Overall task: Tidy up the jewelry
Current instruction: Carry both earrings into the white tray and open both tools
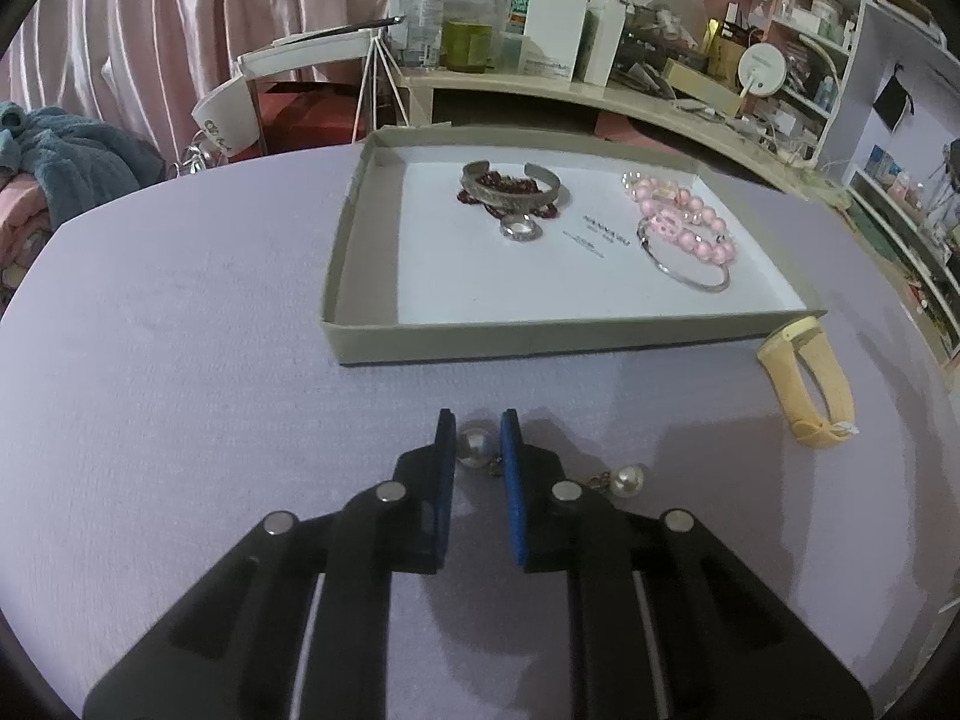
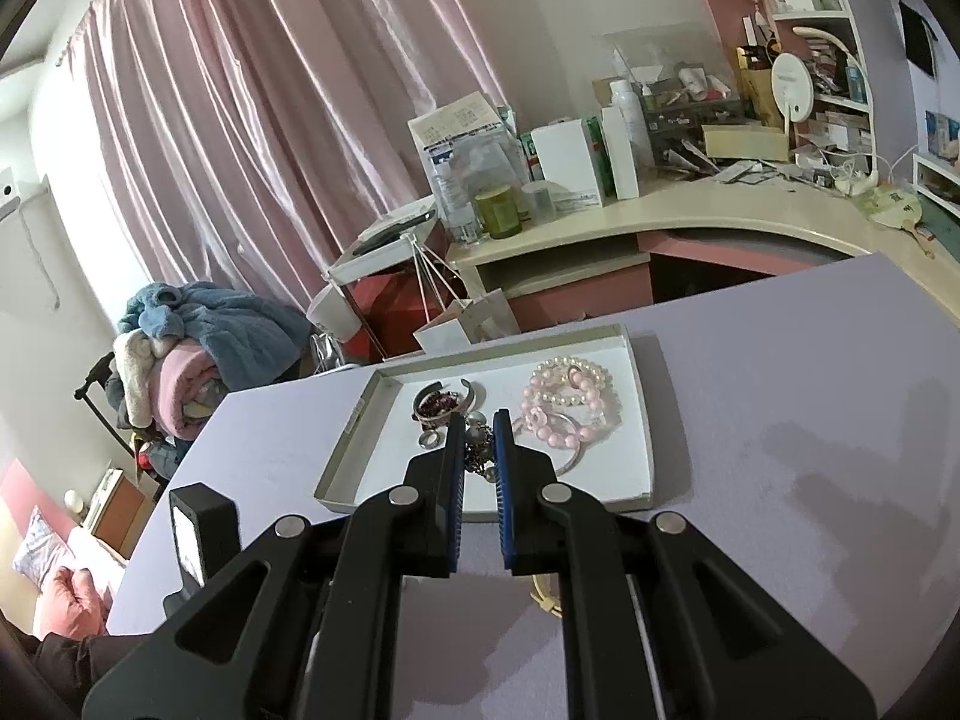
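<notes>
Left claw seemingly grips pearl earring, lying crosswise.

inside the tray: cuff at back left, ring before it, bead bracelets right; watch strap outside its near-right corner.

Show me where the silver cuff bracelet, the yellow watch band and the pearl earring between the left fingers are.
Silver cuff bracelet (image 1: 510,191): left wrist view, on its engraved front band.
Yellow watch band (image 1: 804,384): left wrist view, on the middle of the strap loop.
Pearl earring (image 1: 474,448): left wrist view, on the round bead.
</notes>
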Action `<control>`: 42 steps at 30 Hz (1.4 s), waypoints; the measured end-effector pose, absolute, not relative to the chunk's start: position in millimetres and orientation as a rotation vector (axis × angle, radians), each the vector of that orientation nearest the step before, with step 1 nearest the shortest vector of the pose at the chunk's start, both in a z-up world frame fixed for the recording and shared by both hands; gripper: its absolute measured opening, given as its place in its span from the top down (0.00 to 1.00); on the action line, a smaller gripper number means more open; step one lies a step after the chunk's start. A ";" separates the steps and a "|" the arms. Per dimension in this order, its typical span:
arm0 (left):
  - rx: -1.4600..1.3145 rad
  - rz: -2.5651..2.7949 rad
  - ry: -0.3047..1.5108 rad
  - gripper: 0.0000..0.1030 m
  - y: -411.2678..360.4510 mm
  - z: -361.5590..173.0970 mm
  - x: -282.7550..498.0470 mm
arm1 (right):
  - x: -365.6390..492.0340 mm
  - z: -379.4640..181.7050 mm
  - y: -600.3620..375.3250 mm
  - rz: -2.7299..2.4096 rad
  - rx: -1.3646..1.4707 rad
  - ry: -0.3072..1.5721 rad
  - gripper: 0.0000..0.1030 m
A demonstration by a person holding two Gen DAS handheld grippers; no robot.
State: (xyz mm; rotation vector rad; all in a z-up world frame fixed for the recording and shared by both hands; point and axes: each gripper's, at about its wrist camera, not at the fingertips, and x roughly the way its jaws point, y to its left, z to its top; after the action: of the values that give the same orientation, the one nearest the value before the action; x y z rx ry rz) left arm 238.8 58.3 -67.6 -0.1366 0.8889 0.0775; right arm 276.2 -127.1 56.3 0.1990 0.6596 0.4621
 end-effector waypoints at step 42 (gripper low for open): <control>-0.178 -0.043 0.622 0.85 74.3 75.2 304.5 | 356.4 34.4 -68.1 0.512 0.071 0.694 0.91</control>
State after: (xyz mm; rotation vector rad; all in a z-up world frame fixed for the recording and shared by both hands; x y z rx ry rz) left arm 304.5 74.3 75.2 -0.1781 0.6216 -0.0427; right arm 356.4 -68.1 34.4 0.0715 0.6945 0.5116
